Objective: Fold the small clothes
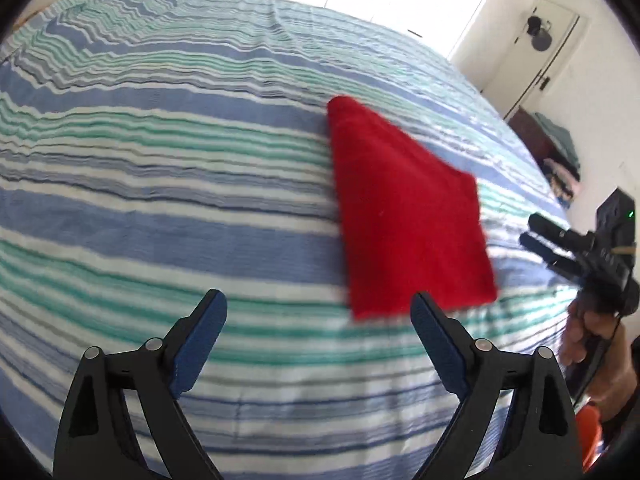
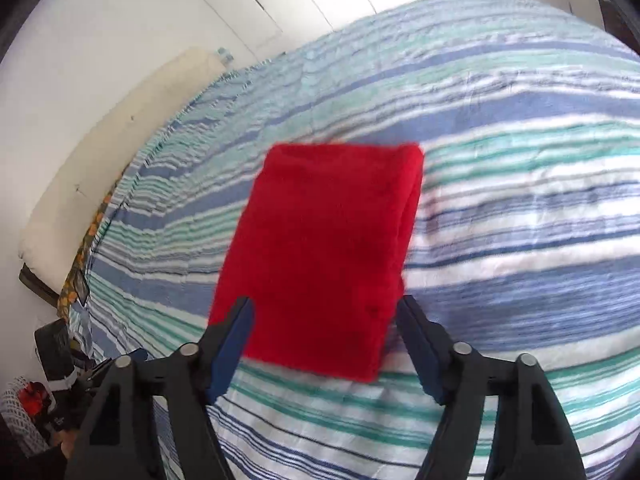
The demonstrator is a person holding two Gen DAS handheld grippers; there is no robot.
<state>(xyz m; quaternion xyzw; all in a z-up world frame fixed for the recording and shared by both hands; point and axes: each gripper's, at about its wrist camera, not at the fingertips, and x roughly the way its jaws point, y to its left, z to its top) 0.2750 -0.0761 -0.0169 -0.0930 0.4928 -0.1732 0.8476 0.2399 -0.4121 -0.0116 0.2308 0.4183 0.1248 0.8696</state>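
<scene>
A red cloth [image 1: 404, 208], folded into a thick rectangle, lies flat on the striped bedspread [image 1: 160, 184]. My left gripper [image 1: 318, 312] is open and empty, above the bed just short of the cloth's near corner. In the right wrist view the red cloth [image 2: 324, 252] sits straight ahead with its folded edge on the right. My right gripper [image 2: 324, 316] is open, its fingers spread either side of the cloth's near edge and not closed on it. The right gripper also shows in the left wrist view [image 1: 536, 232], held by a hand off the bed's right edge.
The blue, green and white striped bed fills both views. A white wall and a door [image 1: 540, 52] stand behind the bed on the right, with stacked clothes [image 1: 560, 152] beside it. A pale headboard or cushion [image 2: 112, 148] runs along the left wall.
</scene>
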